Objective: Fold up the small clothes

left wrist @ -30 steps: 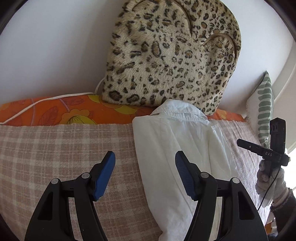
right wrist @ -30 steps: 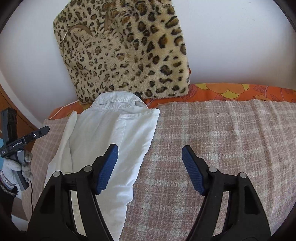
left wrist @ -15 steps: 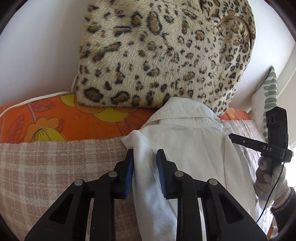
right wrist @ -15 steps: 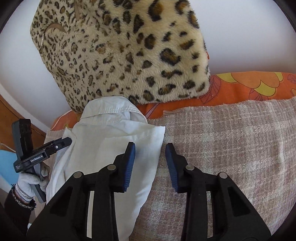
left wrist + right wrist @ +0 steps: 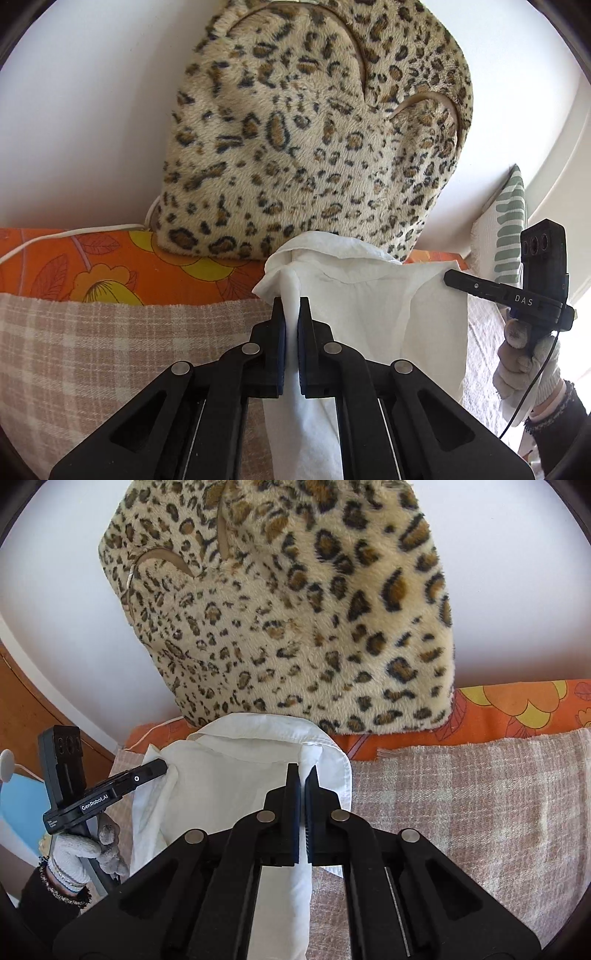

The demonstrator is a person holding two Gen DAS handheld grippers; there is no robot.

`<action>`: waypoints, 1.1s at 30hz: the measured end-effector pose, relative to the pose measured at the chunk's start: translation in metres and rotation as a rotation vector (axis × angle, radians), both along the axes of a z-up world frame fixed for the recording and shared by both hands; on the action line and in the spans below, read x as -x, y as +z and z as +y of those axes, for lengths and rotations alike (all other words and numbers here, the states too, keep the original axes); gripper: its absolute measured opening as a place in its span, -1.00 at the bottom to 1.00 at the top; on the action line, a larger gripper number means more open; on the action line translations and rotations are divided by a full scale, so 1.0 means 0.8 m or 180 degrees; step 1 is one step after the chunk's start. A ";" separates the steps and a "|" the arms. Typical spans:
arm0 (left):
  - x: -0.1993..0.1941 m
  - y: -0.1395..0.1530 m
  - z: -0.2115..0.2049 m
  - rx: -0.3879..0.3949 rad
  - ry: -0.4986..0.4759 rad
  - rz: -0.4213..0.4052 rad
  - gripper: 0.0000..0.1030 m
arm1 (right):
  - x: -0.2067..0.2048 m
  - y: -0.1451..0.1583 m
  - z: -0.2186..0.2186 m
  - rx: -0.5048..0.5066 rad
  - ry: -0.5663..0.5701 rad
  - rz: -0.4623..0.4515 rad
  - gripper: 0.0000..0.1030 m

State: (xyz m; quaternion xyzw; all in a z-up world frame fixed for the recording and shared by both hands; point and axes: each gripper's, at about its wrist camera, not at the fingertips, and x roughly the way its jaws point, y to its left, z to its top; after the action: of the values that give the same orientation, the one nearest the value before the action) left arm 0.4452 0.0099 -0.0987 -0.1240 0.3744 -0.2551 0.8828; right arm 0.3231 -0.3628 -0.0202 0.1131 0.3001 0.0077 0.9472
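**Both shoulders pinched: carry the shirt's top edge over evenly**

The white shirt [image 5: 373, 314] lies on the plaid blanket [image 5: 110, 350] of a bed, its collar up against the leopard cushion [image 5: 317, 140] in the upper middle of both views. The left gripper [image 5: 291, 317] is closed on a pinch of cloth at the shirt's shoulder, low and centre in the left wrist view, with a ridge of fabric standing up between the pads. The right gripper [image 5: 303, 786] is likewise clamped on the opposite shoulder, low and centre in the right wrist view, a rolled bit of cloth poking out above its tips. Each gripper also shows in the other's view, held by a gloved hand [image 5: 77, 853] at the frame edge

The step in hand looks like the lengthwise fold, collar end brought toward the hem. To do it well:

- Keep the two grippers level with each other, so the top edge stays straight and the fold line falls square across the body
- Hold the span between them steady; spreading would strain the pinches, closing in would let the middle sag and crease
- Lift only enough for the cloth to clear the blanket, whose coarse weave may drag at it
- The pinches look thin, so move slowly; a jerk could slip a shoulder free
- Lay the edge down flat before letting go

The hem lies below both frames, so how far the fold must travel cannot be told
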 end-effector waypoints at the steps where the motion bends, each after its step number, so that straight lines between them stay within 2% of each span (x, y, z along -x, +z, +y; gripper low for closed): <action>1: 0.008 0.009 0.001 0.0000 -0.0018 -0.0037 -0.93 | 0.008 0.007 0.004 0.0012 0.0021 -0.0031 -0.95; 7: 0.072 0.058 0.005 0.0033 -0.0079 -0.0210 -0.94 | 0.073 0.045 0.040 0.0209 0.0155 -0.0176 -0.95; 10: 0.109 0.081 0.010 -0.0074 -0.0118 -0.0354 -0.94 | 0.110 0.058 0.062 0.0320 0.0218 -0.0236 -0.95; 16: 0.185 0.095 0.034 -0.0093 -0.0126 -0.0401 -0.94 | 0.188 0.058 0.117 0.0586 0.0318 -0.0271 -0.95; 21: 0.247 0.085 0.039 -0.0149 -0.0120 -0.0410 -0.94 | 0.249 0.033 0.143 0.0693 0.0340 -0.0240 -0.95; 26: 0.305 0.056 0.040 -0.0256 -0.0140 -0.0359 -0.94 | 0.304 -0.003 0.164 0.0804 0.0385 -0.0168 -0.95; 30: 0.339 0.025 0.036 -0.0428 -0.0211 -0.0265 -0.94 | 0.333 -0.043 0.172 0.0929 0.0375 -0.0045 -0.95; 33: 0.356 -0.001 0.035 -0.0507 -0.0253 -0.0152 -0.94 | 0.345 -0.083 0.186 0.1181 0.0408 0.0111 -0.95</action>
State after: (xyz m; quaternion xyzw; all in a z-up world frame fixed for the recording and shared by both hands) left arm 0.1603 0.0382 -0.0992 -0.0323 0.3771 -0.2623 0.8877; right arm 0.0473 -0.2142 -0.0864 -0.0826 0.3193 0.0106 0.9440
